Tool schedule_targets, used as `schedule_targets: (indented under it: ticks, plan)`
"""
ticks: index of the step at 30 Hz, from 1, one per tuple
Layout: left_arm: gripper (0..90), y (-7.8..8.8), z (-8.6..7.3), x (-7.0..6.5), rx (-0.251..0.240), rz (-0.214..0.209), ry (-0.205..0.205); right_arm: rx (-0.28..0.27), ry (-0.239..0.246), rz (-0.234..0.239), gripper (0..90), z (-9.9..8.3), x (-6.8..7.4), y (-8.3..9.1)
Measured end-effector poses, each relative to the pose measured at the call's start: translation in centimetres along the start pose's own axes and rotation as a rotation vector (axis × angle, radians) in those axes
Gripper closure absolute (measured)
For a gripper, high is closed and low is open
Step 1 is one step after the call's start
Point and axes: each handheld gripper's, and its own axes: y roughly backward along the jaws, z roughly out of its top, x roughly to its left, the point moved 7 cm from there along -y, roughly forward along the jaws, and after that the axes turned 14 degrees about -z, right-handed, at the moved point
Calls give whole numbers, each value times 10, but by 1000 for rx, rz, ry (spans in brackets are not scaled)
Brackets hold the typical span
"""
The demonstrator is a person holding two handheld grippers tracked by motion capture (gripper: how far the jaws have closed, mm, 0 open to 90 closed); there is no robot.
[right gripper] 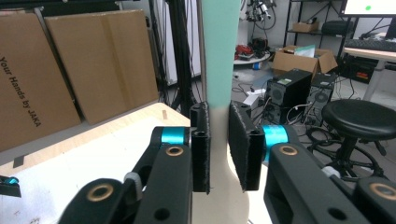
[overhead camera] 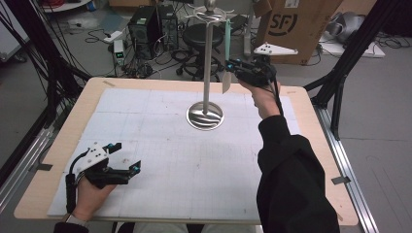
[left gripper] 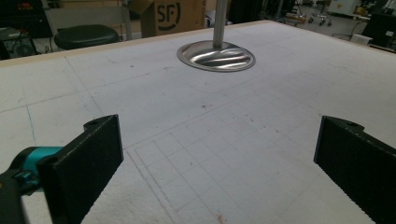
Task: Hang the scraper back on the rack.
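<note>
**Insp. A:** Near edge first. Left gripper (overhead camera: 130, 167) rests low on the mat, well short of the stand (overhead camera: 208, 58) and off to its left. Jaws spread wide, nothing between them; the left gripper view has bare gridded mat in the gap.

**Insp. B:** Confirmed. Table (overhead camera: 58, 145) carries a white gridded mat, and the stand's round steel base (left gripper: 215, 55) sits past mid-table. No loose items near the base.

**A:** Farther out. Right gripper (overhead camera: 232, 65) is raised just right of the stand's pole, abt mid-height. Jaws closed narrow on a utensil (overhead camera: 227, 58) with a mint-green handle and pale lower part.

**B:** Utensil hangs alongside the pole, top end up by the hooks at the stand's head. Can't tell whether it's on a hook or only near one, too small in the high view.

**A:** Right gripper view (right gripper: 219, 140): pads clamp right where the green handle (right gripper: 219, 51) meets the pale section, which widens below the jaws.

**B:** Handling judgement?

**A:** Looks light, stiff and thin, prob. plastic or silicone-coated. The smooth handle may slip or pivot in the pads if swung. Not fragile by appearance.

**B:** Best hold?

**A:** Flat faces of the handle, near the neck, as now. That keeps the head from swinging. Higher up gives more clearance to the hooks but less control.

**B:** Beyond the stand: stool, PC towers, cartons on the floor. No bearing.
</note>
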Motion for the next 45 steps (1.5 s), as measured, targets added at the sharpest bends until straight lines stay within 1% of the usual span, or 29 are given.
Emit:
schedule_targets:
  ticks: [4, 6, 7, 8, 9, 10, 12, 13, 14, 15, 16, 18, 19, 20, 21, 22, 24, 26, 28, 31, 33, 35, 37, 40, 45]
  plan:
    - [19, 0, 1, 0, -6, -2, 0, -7, 8, -11, 703, -2, -1, 5]
    - [19, 0, 1, 0, -8, -2, -1, -2, 0, -16, 649, -4, -2, 8]
    - [19, 0, 1, 0, -9, -2, -1, -8, -12, -18, 571, -6, -3, 13]
    - [19, -1, 1, 0, -10, -2, 0, -8, -12, -18, 571, -6, -3, 13]
    - [19, -1, 1, -1, -10, -2, -1, -8, -22, -16, 541, -7, -3, 15]
    - [19, -1, 2, -1, -9, -2, -2, -8, -33, -9, 518, -10, -3, 17]
    - [19, -2, 2, -1, -9, -4, -2, -1, -66, 28, 459, -16, -3, 21]
    - [19, -2, 1, -1, -6, -4, -1, 21, -81, 71, 420, -23, -1, 23]
    - [19, -2, 1, -1, -3, -3, -1, 44, -75, 84, 380, -29, -1, 25]
    - [19, -2, 1, -1, -3, -2, 1, 56, -61, 83, 365, -35, 0, 27]
    - [19, -2, 1, -1, -4, -2, 1, 64, -58, 86, 341, -41, 0, 30]
    - [19, -2, 2, 0, -4, 1, -3, 63, -70, 92, 276, -50, -1, 35]
    - [19, -2, 2, -1, -5, 1, -3, 68, -74, 91, 264, -54, -1, 38]
    - [19, -2, 2, -1, -5, 2, -3, 67, -74, 94, 263, -58, -1, 41]
    - [19, -2, 2, -1, -4, 2, -3, 62, -69, 97, 242, -62, 0, 45]
    - [19, -2, 2, -1, -4, 2, -4, 61, -64, 99, 198, -66, 1, 48]
    - [19, -2, 2, -1, -4, 2, -4, 56, -52, 91, 152, -73, 3, 55]
    - [19, -2, 1, -1, -3, 1, -2, 53, -11, 79, 135, -81, 7, 62]
    - [19, -2, 1, -1, -4, 1, -1, 56, -1, 83, 103, -87, 11, 68]
    - [19, -2, 2, -1, -6, 3, -2, 33, 21, 60, 100, -95, 14, 76]
    - [19, -3, 2, -1, -5, 3, -2, 29, 32, 48, 77, -99, 16, 80]
    - [19, -3, 2, -1, -3, 2, -5, 19, 15, 41, 1, -104, 18, 85]
    - [19, -3, 2, -1, -3, 5, -3, 35, 10, 23, 0, -110, 18, 89]
    - [19, -3, 2, -1, -3, 4, -5, 46, 41, 3, 0, -124, 18, 96]
    - [19, -2, 2, -1, -2, 3, -6, 68, 48, -28, 0, -145, 15, 106]
